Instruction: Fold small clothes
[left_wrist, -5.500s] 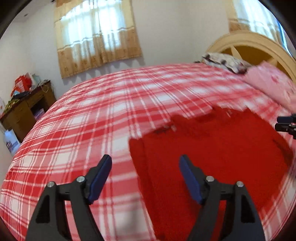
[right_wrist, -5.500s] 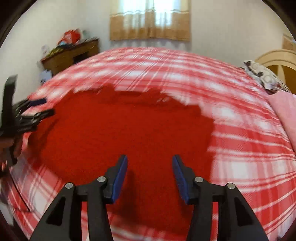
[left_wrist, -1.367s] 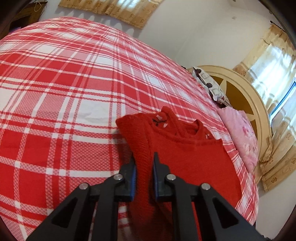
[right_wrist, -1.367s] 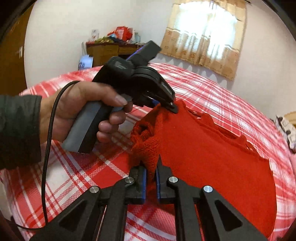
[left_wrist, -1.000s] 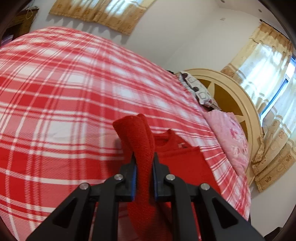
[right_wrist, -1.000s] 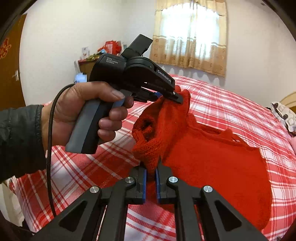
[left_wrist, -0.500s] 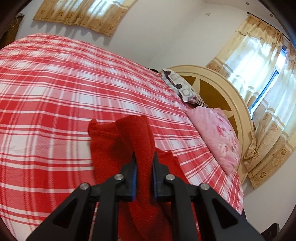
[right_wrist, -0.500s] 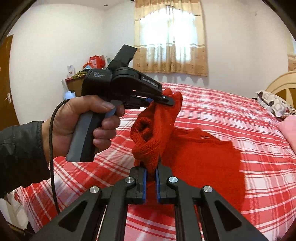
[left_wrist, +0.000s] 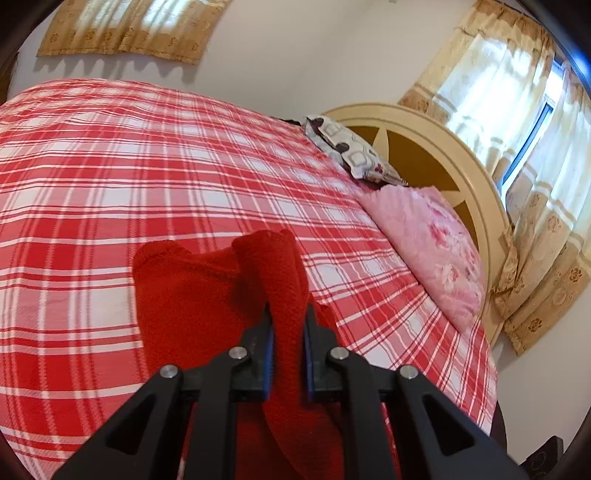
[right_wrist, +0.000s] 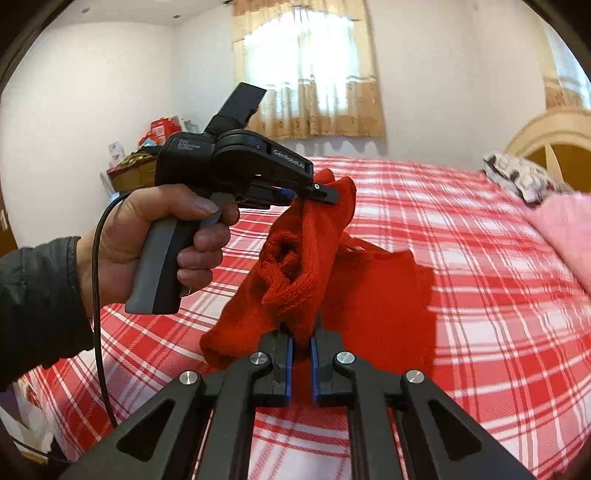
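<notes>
A small red knitted sweater (left_wrist: 192, 295) lies partly on the red plaid bed, one side lifted off it. My left gripper (left_wrist: 287, 332) is shut on a bunched fold of that sweater, which rises between its blue pads. In the right wrist view my right gripper (right_wrist: 299, 343) is shut on another bunched part of the red sweater (right_wrist: 369, 295). The left gripper (right_wrist: 325, 194), held in a person's hand (right_wrist: 147, 221), pinches the sweater's upper edge just above and beyond it. The rest of the garment trails down onto the bed.
The red and white plaid bedspread (left_wrist: 110, 166) covers the whole bed. A pink pillow (left_wrist: 436, 243) and a patterned pillow (left_wrist: 351, 147) lie by the cream headboard (left_wrist: 461, 155). A cluttered wooden desk (right_wrist: 133, 170) stands by the far wall. A cable (right_wrist: 99, 314) hangs from the left gripper.
Both grippers have carried the gripped side of the sweater up and across the bed towards the pillows, so more of it hangs off the bedspread. Both have kept their grip.
</notes>
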